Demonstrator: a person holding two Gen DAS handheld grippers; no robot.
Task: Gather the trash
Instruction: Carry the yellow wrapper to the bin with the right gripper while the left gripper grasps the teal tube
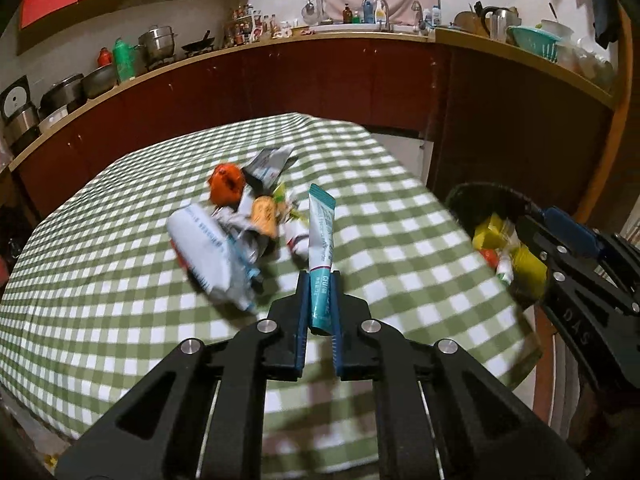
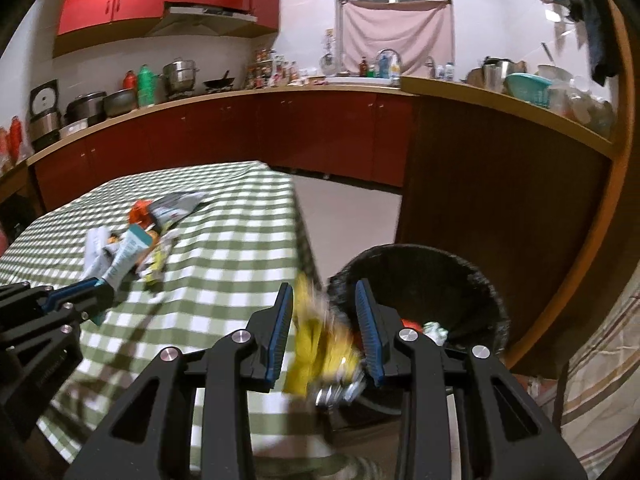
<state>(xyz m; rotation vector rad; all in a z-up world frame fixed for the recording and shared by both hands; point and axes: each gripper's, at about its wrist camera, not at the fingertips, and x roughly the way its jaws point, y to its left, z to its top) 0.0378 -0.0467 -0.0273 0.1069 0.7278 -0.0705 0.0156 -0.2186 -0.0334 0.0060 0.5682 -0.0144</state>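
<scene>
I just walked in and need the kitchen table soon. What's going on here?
Someone is clearing trash off the checked tablecloth with two handheld grippers. The left gripper is shut on a teal tube, lifted beside the remaining pile of wrappers. The right gripper holds a crumpled yellow wrapper at the edge of the black bin next to the table, which already holds some trash.

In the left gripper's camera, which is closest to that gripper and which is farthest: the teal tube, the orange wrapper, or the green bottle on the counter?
1. The teal tube: nearest, pinched between the left gripper fingers.
2. The orange wrapper: farther out, in the trash pile mid-table, a little left.
3. The green bottle: farthest, on the back counter at the left, beside the pots.
</scene>
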